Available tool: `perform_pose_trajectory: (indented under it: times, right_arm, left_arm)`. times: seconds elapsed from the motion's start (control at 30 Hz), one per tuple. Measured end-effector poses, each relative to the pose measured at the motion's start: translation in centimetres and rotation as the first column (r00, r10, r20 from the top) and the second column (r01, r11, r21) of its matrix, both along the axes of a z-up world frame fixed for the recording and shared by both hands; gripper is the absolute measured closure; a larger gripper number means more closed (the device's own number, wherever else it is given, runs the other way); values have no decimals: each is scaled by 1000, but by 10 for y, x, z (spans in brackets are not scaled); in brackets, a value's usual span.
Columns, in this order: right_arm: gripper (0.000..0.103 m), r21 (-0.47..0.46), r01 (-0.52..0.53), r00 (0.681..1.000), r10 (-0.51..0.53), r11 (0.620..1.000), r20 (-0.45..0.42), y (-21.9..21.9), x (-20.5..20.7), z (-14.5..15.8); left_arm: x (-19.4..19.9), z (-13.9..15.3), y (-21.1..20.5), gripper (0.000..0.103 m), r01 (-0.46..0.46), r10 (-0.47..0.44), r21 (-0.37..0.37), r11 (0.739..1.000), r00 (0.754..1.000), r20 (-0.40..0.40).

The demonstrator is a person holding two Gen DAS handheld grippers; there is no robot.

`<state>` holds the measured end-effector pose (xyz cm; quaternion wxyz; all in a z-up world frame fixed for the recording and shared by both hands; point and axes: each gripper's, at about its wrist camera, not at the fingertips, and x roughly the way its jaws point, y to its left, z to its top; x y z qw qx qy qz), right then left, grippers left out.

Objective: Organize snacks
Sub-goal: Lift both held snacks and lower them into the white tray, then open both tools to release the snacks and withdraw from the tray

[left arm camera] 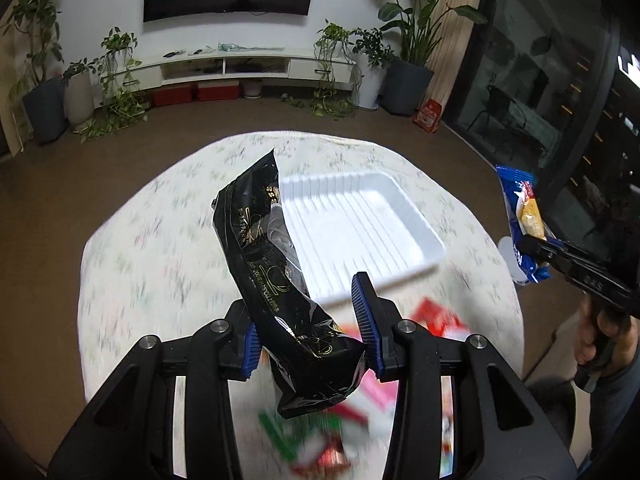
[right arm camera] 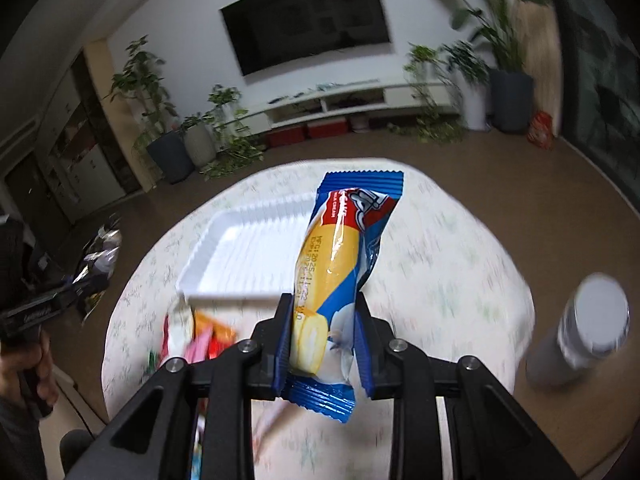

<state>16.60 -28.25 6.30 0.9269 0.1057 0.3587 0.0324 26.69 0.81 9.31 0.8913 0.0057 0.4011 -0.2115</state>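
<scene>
Left gripper [left arm camera: 310, 320] clamps a glossy black snack pouch [left arm camera: 276, 280] — right gripper [right arm camera: 324, 344] a blue-yellow wrapped cake [right arm camera: 340, 264]; counter snacks [left arm camera: 320, 432] blurred.

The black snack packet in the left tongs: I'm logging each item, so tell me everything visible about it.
The black snack packet is a long, glossy, crinkled film pouch with gold print and a clear window showing pale contents. It is sealed, held off the table, tilted with its crimped top end leaning up and left. The left tongs pinch its lower part between blue pads; nothing else touches it. Behind it lies the white tray.
</scene>
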Motion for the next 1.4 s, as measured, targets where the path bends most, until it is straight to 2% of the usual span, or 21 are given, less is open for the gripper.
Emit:
perform_pose_trajectory:
  times: [0.1, 0.17, 0.27, 0.5, 0.6, 0.73, 0.83, 1.1, 1.23, 1.27, 1.33, 1.4]
  right_arm:
    - [73, -11, -56, 998, 56, 998, -18, 2, 39, 4]
    - [73, -9, -102, 994, 101, 995, -48, 5, 67, -1]
    - [73, -59, -144, 984, 137, 988, -113, 13, 108, -17]
    - [73, -127, -233, 950, 197, 964, -241, 30, 165, -66]
    - [73, -148, -245, 943, 199, 958, -268, 32, 175, -81]
    - [73, -127, -237, 936, 191, 963, -296, 27, 181, -96]
    - [73, -158, -238, 931, 179, 958, -318, 30, 181, -104]
    - [71, -172, -247, 929, 182, 954, -322, 35, 181, -113]
    - [60, -179, -245, 930, 178, 953, -323, 36, 180, -114]
    - [59, -180, -245, 930, 178, 953, -322, 36, 179, -114]
    - [49, -182, -246, 930, 179, 952, -320, 37, 178, -113]
    - [43, -183, -239, 934, 175, 954, -310, 35, 176, -112]
  left_arm:
    - [43, -9, -19, 65, 16, -15, 33, 999, 999, -29]
    - [67, -23, -29, 65, 21, -18, 49, 999, 998, -62]
    - [96, -47, -43, 65, 32, -24, 75, 997, 994, -107]
    - [119, -103, -67, 65, 92, -63, 160, 983, 982, -179]
    - [126, -118, -67, 65, 84, -52, 166, 983, 980, -191]
    - [129, -134, -70, 65, 93, -53, 190, 977, 978, -202]
    - [127, -141, -69, 65, 94, -53, 194, 976, 977, -206]
    - [132, -143, -70, 62, 59, -19, 222, 973, 984, -179]
    - [131, -142, -66, 61, 41, -1, 223, 974, 984, -177]
    - [131, -141, -66, 57, 39, 1, 225, 974, 985, -174]
    - [130, -138, -65, 52, 28, 8, 221, 975, 987, -160]
    - [128, -133, -65, 47, 19, 14, 221, 975, 989, -146]
